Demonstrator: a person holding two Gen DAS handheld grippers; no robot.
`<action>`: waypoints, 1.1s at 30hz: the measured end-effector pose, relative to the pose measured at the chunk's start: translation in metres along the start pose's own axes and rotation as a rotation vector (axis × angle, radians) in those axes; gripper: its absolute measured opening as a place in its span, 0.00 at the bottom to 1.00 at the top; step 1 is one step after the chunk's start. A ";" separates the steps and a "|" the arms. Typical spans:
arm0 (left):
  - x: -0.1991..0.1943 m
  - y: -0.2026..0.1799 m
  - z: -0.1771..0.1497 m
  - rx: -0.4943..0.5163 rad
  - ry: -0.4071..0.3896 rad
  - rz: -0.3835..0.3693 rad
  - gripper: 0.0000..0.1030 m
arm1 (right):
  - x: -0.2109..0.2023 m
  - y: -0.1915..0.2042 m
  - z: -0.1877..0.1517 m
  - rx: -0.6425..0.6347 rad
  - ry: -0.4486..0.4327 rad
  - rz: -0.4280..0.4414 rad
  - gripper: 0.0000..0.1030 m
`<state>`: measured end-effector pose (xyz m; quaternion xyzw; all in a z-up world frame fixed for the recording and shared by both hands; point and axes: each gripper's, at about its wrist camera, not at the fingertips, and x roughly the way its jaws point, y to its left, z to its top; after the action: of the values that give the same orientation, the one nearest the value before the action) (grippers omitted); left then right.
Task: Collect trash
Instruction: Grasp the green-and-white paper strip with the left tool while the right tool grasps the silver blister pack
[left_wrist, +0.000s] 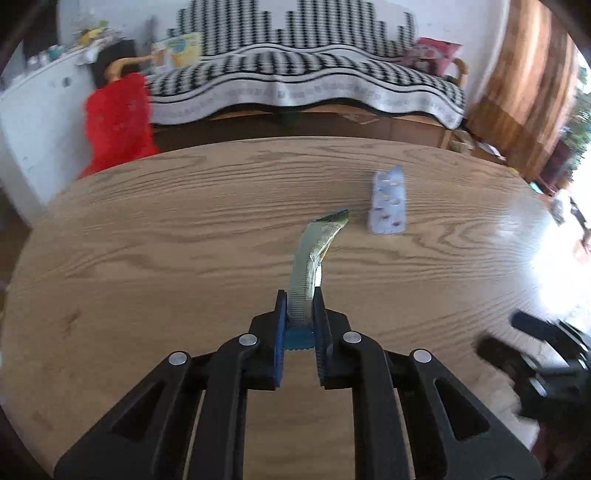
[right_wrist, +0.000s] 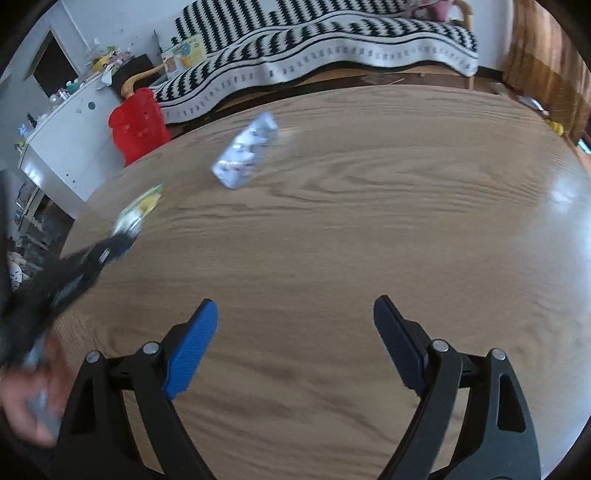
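My left gripper (left_wrist: 300, 295) is shut on a silver-green foil wrapper (left_wrist: 314, 254) and holds it above the round wooden table (left_wrist: 147, 240). A silver pill blister pack (left_wrist: 388, 203) lies on the table beyond and to the right of the wrapper. In the right wrist view the blister pack (right_wrist: 245, 151) lies far ahead to the left, and the wrapper (right_wrist: 140, 208) sticks out of the blurred left gripper (right_wrist: 118, 240) at the left edge. My right gripper (right_wrist: 295, 306) is open and empty, low over the table. It shows blurred at the right edge of the left wrist view (left_wrist: 513, 332).
A red basket (left_wrist: 118, 122) stands on the floor beyond the table's far left edge; it also shows in the right wrist view (right_wrist: 138, 123). A sofa with a black-and-white throw (left_wrist: 295, 74) stands behind the table. A white cabinet (left_wrist: 40, 110) is at the left.
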<state>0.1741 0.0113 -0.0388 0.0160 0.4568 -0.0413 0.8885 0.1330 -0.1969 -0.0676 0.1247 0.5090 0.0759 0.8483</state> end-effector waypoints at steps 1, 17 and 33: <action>-0.007 0.006 -0.002 -0.012 0.003 0.008 0.12 | 0.011 0.011 0.011 -0.005 0.008 0.000 0.81; -0.035 0.050 0.003 -0.130 0.000 -0.046 0.12 | 0.115 0.070 0.137 0.048 0.064 -0.163 0.31; -0.061 -0.090 -0.024 0.095 -0.024 -0.156 0.12 | -0.078 -0.048 -0.031 0.048 -0.068 -0.155 0.26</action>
<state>0.1112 -0.0727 -0.0023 0.0219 0.4435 -0.1322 0.8862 0.0696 -0.2590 -0.0299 0.1078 0.4897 -0.0067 0.8652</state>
